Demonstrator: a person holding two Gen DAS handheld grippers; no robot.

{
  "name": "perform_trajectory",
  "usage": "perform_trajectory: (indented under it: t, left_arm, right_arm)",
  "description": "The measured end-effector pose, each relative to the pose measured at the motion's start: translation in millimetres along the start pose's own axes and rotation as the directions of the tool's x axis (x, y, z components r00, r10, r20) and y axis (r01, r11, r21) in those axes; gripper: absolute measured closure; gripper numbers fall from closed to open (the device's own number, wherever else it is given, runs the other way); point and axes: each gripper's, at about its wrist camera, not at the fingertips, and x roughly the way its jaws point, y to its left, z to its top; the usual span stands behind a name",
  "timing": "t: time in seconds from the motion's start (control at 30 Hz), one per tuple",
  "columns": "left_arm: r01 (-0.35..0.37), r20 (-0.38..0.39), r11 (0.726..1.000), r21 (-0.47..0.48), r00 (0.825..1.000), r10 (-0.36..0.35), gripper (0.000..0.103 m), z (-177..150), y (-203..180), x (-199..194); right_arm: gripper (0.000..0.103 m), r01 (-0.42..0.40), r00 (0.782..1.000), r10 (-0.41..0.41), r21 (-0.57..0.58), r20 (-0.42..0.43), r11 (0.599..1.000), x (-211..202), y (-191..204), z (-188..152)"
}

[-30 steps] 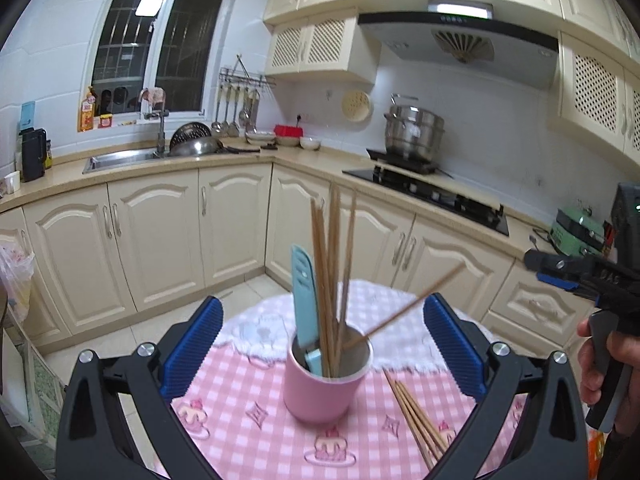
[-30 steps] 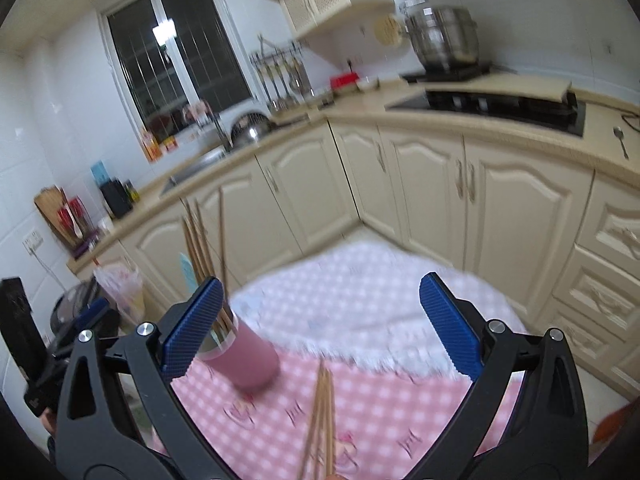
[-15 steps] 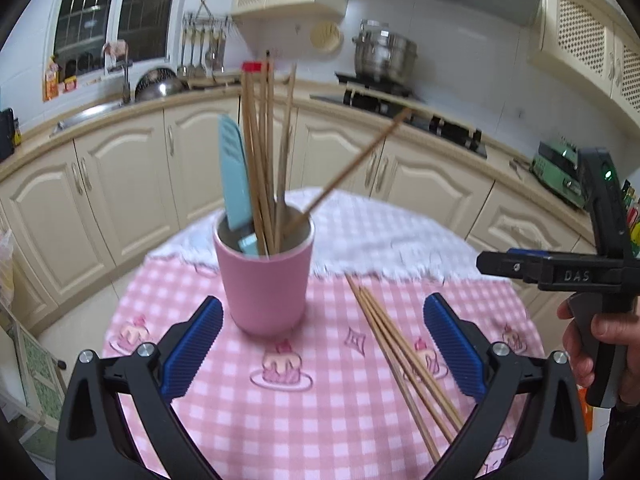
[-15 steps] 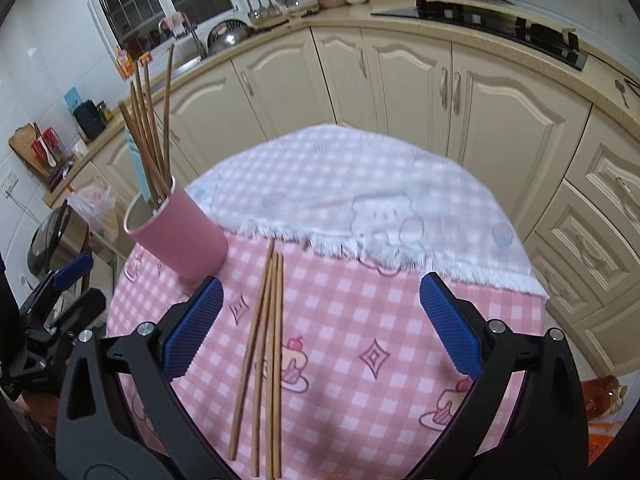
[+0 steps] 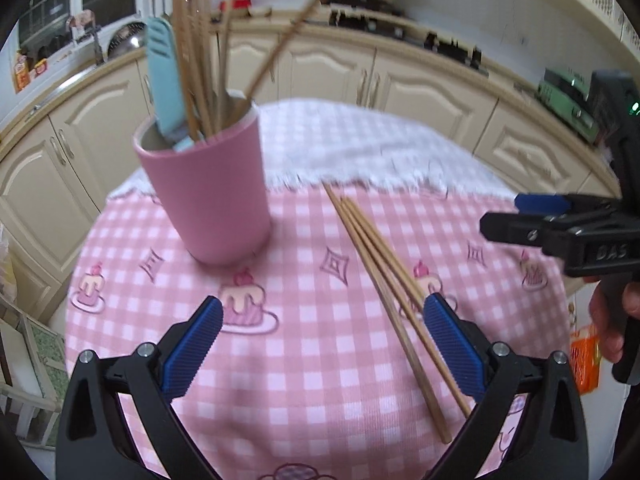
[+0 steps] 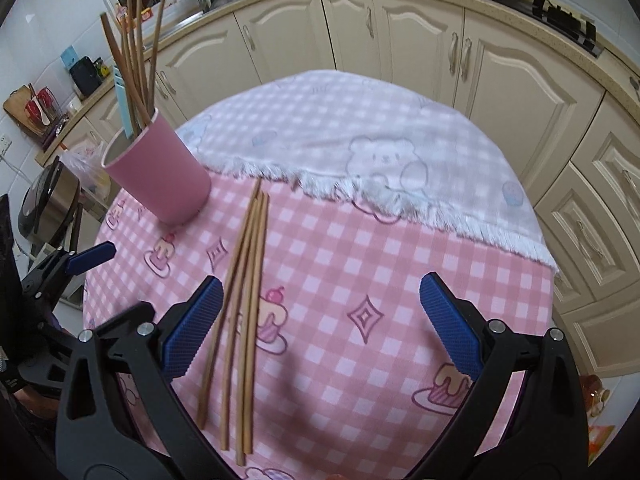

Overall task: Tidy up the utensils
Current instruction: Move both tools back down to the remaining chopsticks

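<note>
While both grippers hover spread wide and empty above the pink checked tablecloth (image 6: pixel 360 264), the loose chopsticks (image 6: pixel 244 292) lie bundled just right of the pink cup (image 6: pixel 160 176) standing far left with more chopsticks and a blue utensil (image 5: pixel 164 76); left gripper (image 5: pixel 322 350), right gripper (image 6: pixel 320 328).

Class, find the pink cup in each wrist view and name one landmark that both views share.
Left wrist view: the pink cup stands upper left of centre, beyond the left gripper.
Right wrist view: the pink cup stands at the left, beyond the right gripper.
Shared landmark: the loose chopsticks lying on the tablecloth, to the right of the cup in both views.
</note>
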Motion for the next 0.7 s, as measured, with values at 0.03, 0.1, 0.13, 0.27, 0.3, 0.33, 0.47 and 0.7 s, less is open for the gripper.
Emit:
perform_trajectory:
  t: [0.03,0.1,0.13,0.27,0.3,0.33,0.47,0.7]
  left_arm:
    - [0.0,-0.014,1.0,0.002,1.0,0.0,0.005,0,-1,4]
    - [0.004,-0.047,1.0,0.008,0.999,-0.003,0.005,-1,-4,13]
    - [0.001,-0.058,1.0,0.011,0.998,-0.001,0.005,-2,-6,17]
    - [-0.01,-0.114,0.999,0.032,0.993,0.014,0.005,-3,-14,35]
    - [-0.015,-0.121,0.999,0.036,0.992,0.019,0.005,-3,-15,38]
    - [-0.02,-0.131,0.999,0.041,0.991,0.025,0.005,-3,-17,43]
    - [-0.045,-0.153,0.997,0.059,0.987,0.054,0.005,-6,-19,56]
    - [-0.083,-0.142,0.994,0.071,0.986,0.093,0.005,-5,-12,58]
  right_arm:
    - [0.006,0.003,1.0,-0.003,0.003,-0.007,1.0,1,-3,-2]
    - [0.006,0.008,1.0,-0.008,0.008,-0.022,1.0,4,-8,-5]
    - [0.006,0.012,1.0,-0.012,0.007,-0.029,1.0,5,-9,-6]
    - [0.006,0.021,0.998,-0.021,-0.004,-0.064,1.0,14,-12,-11]
    - [0.006,0.02,0.997,-0.021,-0.009,-0.07,1.0,16,-12,-12]
    - [0.006,0.021,0.997,-0.022,-0.018,-0.078,1.0,18,-10,-12]
    - [0.006,0.028,0.994,-0.033,-0.052,-0.101,0.998,26,-5,-13]
    - [0.006,0.046,0.987,-0.062,-0.108,-0.147,0.993,48,10,-15]
